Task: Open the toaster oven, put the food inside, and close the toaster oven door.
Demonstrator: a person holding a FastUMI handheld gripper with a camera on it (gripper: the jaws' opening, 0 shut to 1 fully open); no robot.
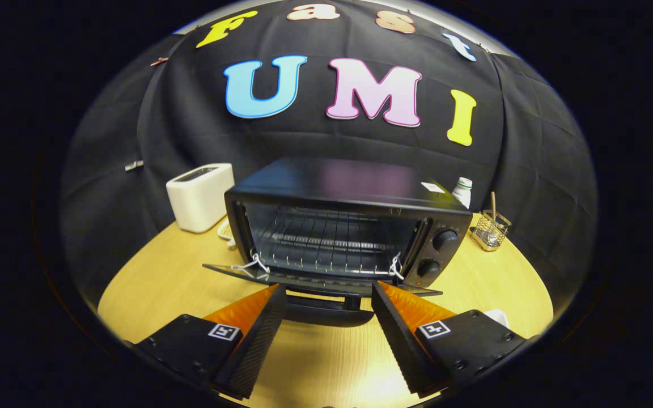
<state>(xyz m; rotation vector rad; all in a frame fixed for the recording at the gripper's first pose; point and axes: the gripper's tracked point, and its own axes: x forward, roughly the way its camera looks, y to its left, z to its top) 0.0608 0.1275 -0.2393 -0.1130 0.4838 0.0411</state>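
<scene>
Two fingers of gripper spread wide, holding nothing, w/ toaster oven door down; no legible labels

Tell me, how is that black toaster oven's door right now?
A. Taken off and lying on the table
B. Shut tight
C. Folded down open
C: the toaster oven has its door dropped flat ahead of the open gripper, baring an empty wire rack.

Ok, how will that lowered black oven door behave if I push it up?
The lowered black oven door likely swings stiffly on its hinge. Its handle sits between the open gripper's fingers. The light-looking black toaster oven may slide.
</scene>
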